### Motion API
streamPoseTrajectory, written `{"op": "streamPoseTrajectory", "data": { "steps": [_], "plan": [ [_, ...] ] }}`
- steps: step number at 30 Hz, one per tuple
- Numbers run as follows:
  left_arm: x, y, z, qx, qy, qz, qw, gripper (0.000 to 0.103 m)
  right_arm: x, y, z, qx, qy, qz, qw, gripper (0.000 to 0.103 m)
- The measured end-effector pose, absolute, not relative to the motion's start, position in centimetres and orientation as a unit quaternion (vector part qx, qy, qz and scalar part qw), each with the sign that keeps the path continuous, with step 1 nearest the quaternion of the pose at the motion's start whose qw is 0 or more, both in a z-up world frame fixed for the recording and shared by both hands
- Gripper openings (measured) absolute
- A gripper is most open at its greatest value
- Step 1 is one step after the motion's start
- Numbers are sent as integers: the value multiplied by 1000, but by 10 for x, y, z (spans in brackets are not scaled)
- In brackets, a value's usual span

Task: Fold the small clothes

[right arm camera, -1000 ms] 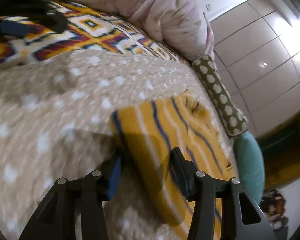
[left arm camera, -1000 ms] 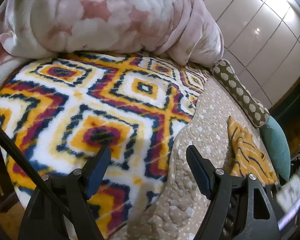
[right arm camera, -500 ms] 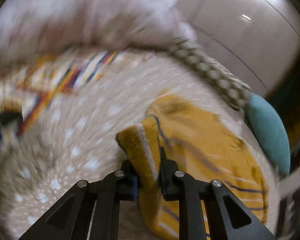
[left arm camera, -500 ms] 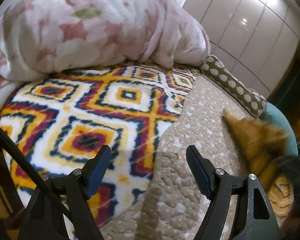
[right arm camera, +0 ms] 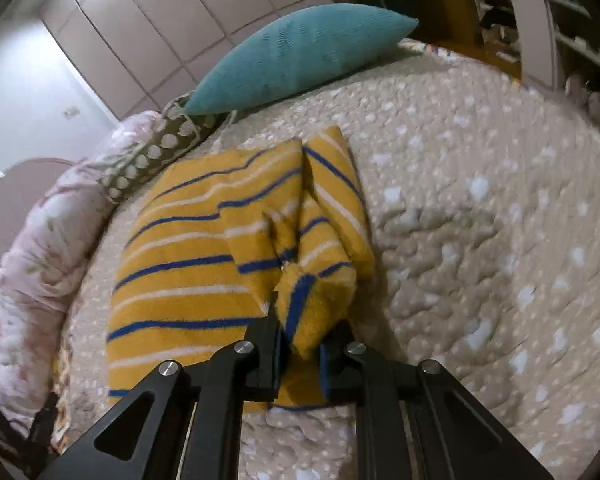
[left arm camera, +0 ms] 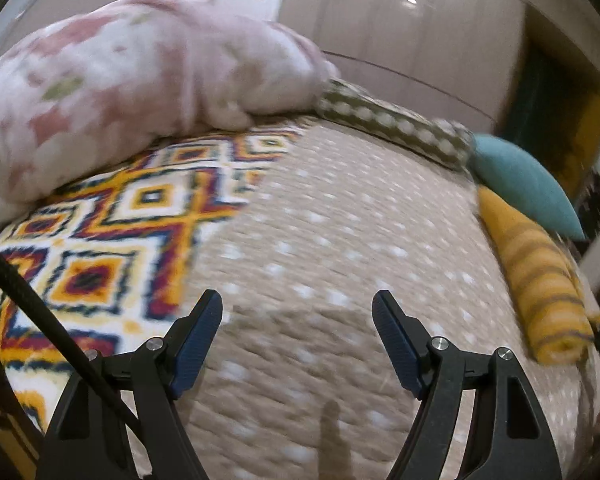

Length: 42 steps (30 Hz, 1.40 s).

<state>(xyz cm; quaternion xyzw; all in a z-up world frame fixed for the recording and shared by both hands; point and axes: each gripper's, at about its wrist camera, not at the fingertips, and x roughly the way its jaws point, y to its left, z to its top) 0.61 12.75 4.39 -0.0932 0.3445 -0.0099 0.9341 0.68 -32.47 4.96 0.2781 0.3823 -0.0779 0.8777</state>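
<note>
A yellow garment with blue and white stripes [right arm camera: 188, 264] lies on the beige dotted bedspread [right arm camera: 480, 240]. My right gripper [right arm camera: 300, 344] is shut on a bunched edge of it and holds that edge folded over the rest of the cloth. In the left wrist view the same garment [left arm camera: 540, 280] lies at the far right of the bed, doubled over. My left gripper [left arm camera: 298, 340] is open and empty, hovering above the bedspread [left arm camera: 320, 220] well to the left of the garment.
A teal cushion [right arm camera: 300, 56] and a dotted bolster [right arm camera: 156, 156] lie behind the garment. A pink floral duvet [left arm camera: 120, 96] is heaped at the back left over a bright diamond-pattern blanket [left arm camera: 112, 232]. Wardrobe doors [left arm camera: 400, 40] stand behind the bed.
My right gripper closed on the garment's edge, lifted it and carried it over the cloth. My left gripper swung right, from over the patterned blanket to over the beige bedspread, staying open.
</note>
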Motion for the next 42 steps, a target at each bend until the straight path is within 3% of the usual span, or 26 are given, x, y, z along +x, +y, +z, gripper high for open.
{"op": "streamPoseTrajectory", "data": {
  "steps": [15, 17, 20, 22, 24, 30, 32, 33, 37, 42],
  "plan": [
    [13, -31, 69, 3, 383, -178, 906, 80, -31, -374, 34, 352, 343, -3, 871, 12],
    [13, -41, 65, 13, 381, -182, 907, 82, -38, -377, 45, 339, 331, 7, 880, 19],
    [15, -55, 47, 17, 395, -188, 899, 82, -44, -377, 70, 299, 305, -2, 904, 21],
    [20, -58, 31, 13, 411, -186, 893, 82, -36, -379, 85, 284, 294, 3, 912, 39],
    [21, -57, 19, 5, 417, -182, 891, 82, -14, -381, 93, 277, 298, 19, 913, 46],
    [23, -54, 0, 2, 427, -175, 887, 87, 83, -372, 70, 243, 389, 31, 888, 49],
    [20, -57, 1, 11, 426, -174, 888, 89, 100, -369, 63, 265, 399, 65, 875, 30],
    [19, -58, 0, 14, 424, -172, 889, 89, 104, -366, 63, 269, 403, 83, 871, 12],
    [19, -56, 1, 5, 421, -178, 889, 90, 96, -379, 76, 227, 391, 35, 891, 7],
    [19, -56, 0, 5, 422, -180, 889, 91, 86, -408, 44, 238, 422, -37, 874, 6]
  ]
}}
